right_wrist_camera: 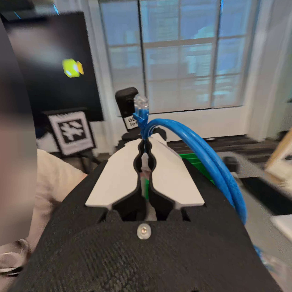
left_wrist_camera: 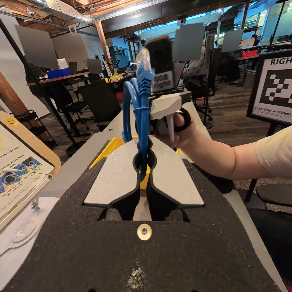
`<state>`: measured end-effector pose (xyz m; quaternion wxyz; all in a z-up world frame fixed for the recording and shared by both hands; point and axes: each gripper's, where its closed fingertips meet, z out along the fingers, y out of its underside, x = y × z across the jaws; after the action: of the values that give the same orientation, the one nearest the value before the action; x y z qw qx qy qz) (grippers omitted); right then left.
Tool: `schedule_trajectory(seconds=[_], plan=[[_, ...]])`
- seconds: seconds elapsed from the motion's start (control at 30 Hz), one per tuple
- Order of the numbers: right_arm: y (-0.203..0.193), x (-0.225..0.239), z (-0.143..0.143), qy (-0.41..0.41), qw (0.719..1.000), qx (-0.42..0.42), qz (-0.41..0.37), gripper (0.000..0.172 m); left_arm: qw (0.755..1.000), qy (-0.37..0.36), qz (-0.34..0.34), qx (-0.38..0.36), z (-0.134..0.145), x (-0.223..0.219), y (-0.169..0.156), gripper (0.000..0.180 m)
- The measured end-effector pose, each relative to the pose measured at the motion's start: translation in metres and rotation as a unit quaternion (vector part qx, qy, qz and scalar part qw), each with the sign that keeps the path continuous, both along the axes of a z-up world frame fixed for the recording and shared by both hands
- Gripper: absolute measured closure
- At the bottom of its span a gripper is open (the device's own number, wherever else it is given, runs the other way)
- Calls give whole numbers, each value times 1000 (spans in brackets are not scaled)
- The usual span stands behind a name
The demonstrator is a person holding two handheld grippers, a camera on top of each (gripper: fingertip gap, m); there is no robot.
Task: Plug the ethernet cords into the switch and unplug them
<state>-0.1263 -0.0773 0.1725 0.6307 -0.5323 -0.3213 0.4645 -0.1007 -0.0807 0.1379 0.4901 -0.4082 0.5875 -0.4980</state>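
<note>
Two grippers clamped one bundled blue ethernet cord held up above the table. At the left, the left gripper had its white fingers pinched on the cable strands below the tie, over a yellow bin, with the clear-tipped plug standing upright above. To the right, the right gripper, held in a person's hand, was closed on the same cord just under the plug, the loops arching off rightward past a green bin.
</note>
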Motion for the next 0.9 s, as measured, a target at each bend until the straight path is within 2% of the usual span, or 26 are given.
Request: schedule_trajectory(seconds=[0.1,0.2,0.37,0.5,0.63,0.8,0.83,0.9], plan=[[1,1,1,82,986,-115,87,169,1000,-11,16,20,2,-1,4,178],[1,-1,4,150,961,-182,144,169,999,-28,27,30,7,-2,5,178],[-8,-4,12,242,892,-274,265,85,993,-57,54,85,15,-7,4,178],[-9,-8,16,300,845,-317,309,168,984,-79,86,136,21,-13,7,179],[-6,-10,17,332,833,-329,297,164,980,-82,100,151,24,-17,10,179],[-5,-10,19,355,820,-338,296,168,975,-92,115,165,26,-17,11,179],[-5,-11,19,351,829,-327,289,168,975,-93,115,166,27,-17,11,179],[-2,-10,19,317,881,-263,233,171,978,-93,111,150,28,-18,11,179]])
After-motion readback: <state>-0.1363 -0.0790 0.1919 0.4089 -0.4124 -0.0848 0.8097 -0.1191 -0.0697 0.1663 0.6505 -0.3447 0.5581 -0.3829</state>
